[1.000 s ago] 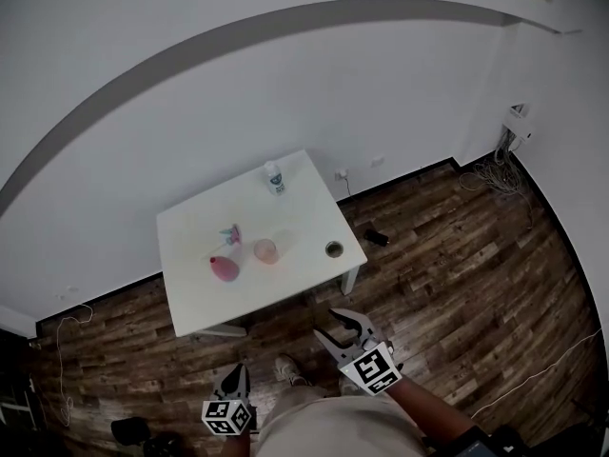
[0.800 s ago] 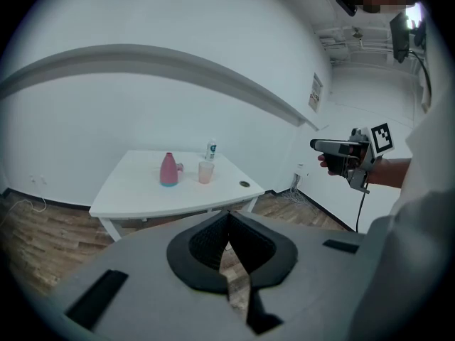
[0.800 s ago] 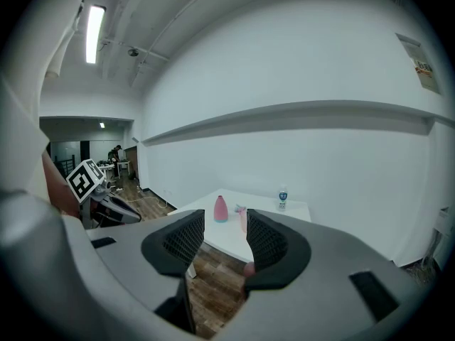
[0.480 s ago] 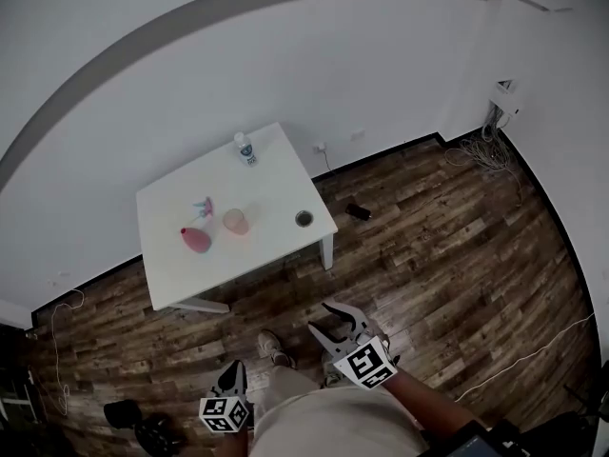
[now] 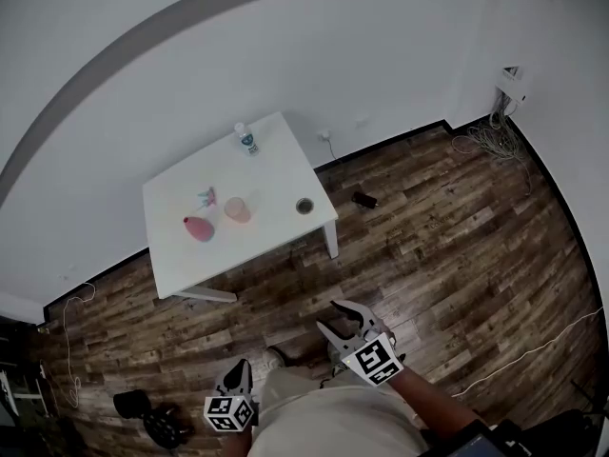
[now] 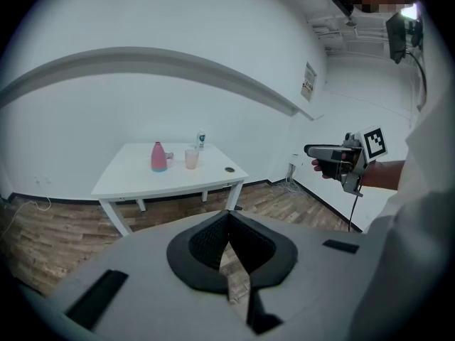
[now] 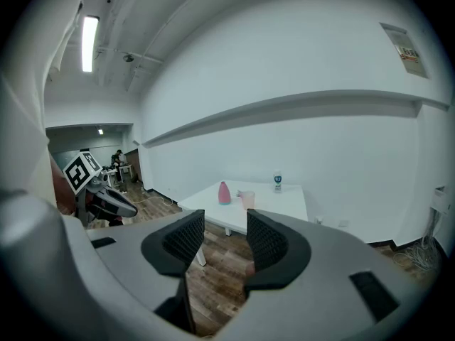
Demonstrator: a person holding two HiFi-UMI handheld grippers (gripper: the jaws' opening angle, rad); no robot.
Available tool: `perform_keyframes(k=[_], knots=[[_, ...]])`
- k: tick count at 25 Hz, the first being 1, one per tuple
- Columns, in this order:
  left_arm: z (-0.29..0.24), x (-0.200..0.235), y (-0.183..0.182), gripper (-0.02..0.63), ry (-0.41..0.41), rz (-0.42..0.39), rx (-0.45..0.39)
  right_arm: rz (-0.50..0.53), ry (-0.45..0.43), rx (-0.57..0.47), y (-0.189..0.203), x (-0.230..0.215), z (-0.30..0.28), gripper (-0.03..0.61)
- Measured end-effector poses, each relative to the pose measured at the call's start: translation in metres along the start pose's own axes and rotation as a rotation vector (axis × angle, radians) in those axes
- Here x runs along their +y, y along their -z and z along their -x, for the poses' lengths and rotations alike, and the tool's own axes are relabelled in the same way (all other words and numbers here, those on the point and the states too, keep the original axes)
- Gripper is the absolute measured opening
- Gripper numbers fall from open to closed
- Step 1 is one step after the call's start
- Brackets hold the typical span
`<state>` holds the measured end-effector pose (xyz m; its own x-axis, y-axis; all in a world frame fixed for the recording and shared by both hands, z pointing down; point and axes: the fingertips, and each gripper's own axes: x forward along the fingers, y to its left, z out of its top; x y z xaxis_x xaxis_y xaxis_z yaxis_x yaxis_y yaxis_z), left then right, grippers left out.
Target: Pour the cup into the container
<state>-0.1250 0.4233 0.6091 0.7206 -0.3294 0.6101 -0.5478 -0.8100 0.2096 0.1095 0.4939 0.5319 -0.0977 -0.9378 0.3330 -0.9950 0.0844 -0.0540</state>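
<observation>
Progress on the pour is nil: neither tool has reached the things, and both are well apart from the white rectangular table (image 5: 190, 265) across the dark wooden plank floor (image 5: 428, 236).

The translucent pink plastic cup (image 5: 237, 209) stands upright near the middle of the table. Just beside it is the opaque pink flask-shaped vessel (image 5: 198, 228), which is probably the container, though from this far off I cannot be sure. A small clear bottle with a white cap (image 5: 247, 139) stands at the far edge, and a small dark round object (image 5: 304, 205) lies near the right edge, too small to identify.

The left hand-held gripper (image 5: 239, 376) hangs low by the person's body, its jaws closed tip to tip with nothing between them. The right hand-held gripper (image 5: 344, 320) is held a little further forward, its jaws a narrow way apart and empty; through the gap only floor and the distant table show.

Everything is left to do: closing the distance to the table, taking the cup, carrying it over the container's mouth, tipping it and setting it down. Whether the cup holds anything cannot be made out from here.
</observation>
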Motion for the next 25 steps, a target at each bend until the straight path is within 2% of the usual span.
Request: perform_keyframes(k=[8, 20, 25], knots=[[-0.002, 0.007, -0.008, 0.009, 0.026, -0.011, -0.011, -0.008, 0.022, 0.037, 0.017, 0.001, -0.004, 0.187], [-0.005, 0.046, -0.012, 0.009, 0.070, 0.045, -0.073, 0.029, 0.013, 0.093, 0.019, 0.045, -0.037, 0.187], [0.001, 0.065, -0.015, 0.009, 0.113, 0.000, -0.053, 0.032, 0.010, 0.108, 0.009, 0.067, -0.066, 0.187]])
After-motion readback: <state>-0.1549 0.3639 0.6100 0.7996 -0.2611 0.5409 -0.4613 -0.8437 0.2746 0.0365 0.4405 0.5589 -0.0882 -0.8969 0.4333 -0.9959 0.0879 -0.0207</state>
